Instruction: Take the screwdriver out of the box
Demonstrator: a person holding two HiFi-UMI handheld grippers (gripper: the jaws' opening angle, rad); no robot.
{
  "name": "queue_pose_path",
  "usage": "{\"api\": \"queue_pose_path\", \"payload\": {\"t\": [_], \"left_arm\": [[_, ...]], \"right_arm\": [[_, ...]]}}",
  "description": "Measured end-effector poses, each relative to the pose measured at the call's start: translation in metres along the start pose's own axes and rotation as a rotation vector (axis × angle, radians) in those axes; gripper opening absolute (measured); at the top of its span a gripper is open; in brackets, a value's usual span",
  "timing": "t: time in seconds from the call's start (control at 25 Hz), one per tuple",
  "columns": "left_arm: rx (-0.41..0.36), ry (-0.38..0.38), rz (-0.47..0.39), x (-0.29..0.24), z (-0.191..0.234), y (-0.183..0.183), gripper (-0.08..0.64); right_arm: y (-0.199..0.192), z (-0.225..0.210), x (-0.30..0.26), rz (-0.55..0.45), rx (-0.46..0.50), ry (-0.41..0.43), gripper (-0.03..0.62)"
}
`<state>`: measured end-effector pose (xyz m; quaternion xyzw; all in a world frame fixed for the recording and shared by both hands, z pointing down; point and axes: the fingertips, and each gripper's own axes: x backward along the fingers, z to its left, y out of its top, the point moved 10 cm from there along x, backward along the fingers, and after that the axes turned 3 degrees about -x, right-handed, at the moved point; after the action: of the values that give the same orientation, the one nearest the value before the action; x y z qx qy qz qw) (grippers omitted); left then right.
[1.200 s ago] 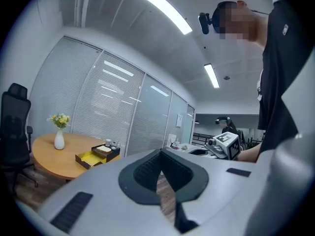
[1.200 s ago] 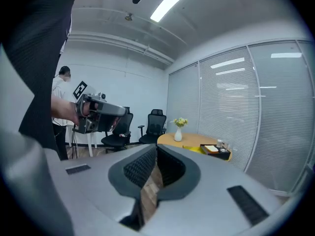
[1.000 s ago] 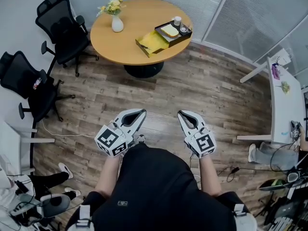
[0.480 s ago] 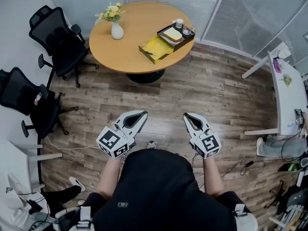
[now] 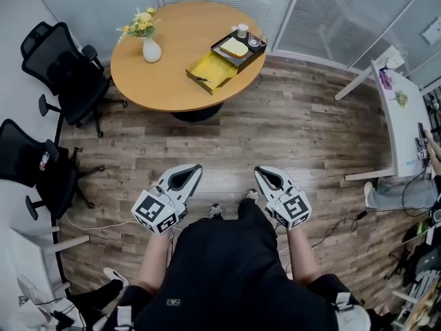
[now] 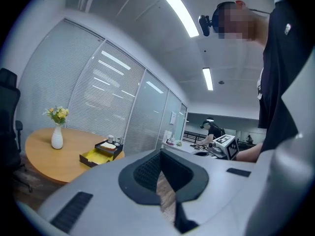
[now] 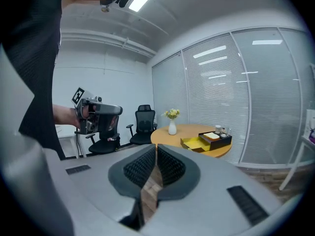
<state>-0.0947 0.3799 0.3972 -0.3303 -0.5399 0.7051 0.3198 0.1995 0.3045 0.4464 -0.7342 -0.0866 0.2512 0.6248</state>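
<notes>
While the person stood on the wood floor (image 5: 296, 136), well apart from the round surface (image 5: 158, 81), both grippers were carried low in front of the body and pointed toward it, apparently ready for the approach.

- Left gripper (image 5: 195, 169): jaws drawn together, only a thin slit of floor visible between the pads, nothing held.
- Right gripper (image 5: 259, 172): likewise closed and empty.
- Yellow box (image 5: 215, 66): open, near the surface's edge, touching a black tray (image 5: 222, 54) that held a cup and a pale slab.
- Screwdriver (image 5: 199, 79): judged to be the thin dark item lying in the box, too small to confirm; not yet reached.
- Vase (image 5: 151, 50) of yellow flowers: on the same surface, well apart from the box.
- Writing: black-and-white square markers on each gripper's cube; no legible words anywhere.
</notes>
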Motion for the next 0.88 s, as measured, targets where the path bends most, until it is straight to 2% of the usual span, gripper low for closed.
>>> {"api": "queue_pose_path", "payload": {"t": [0.2, 0.44, 0.88], "left_arm": [[0.011, 0.029, 0.015, -0.014, -0.002, -0.003, 0.005], [0.023, 0.099, 0.015, -0.031, 0.008, 0.004, 0.006], [-0.004, 0.178, 0.004, -0.121, 0.017, 0.032, 0.006]], "right_arm": [[0.002, -0.028, -0.004, -0.015, 0.018, 0.022, 0.01], [0.011, -0.064, -0.034, -0.018, 0.025, 0.069, 0.01], [0.031, -0.15, -0.061, -0.039, 0.067, 0.189, 0.011]]}}
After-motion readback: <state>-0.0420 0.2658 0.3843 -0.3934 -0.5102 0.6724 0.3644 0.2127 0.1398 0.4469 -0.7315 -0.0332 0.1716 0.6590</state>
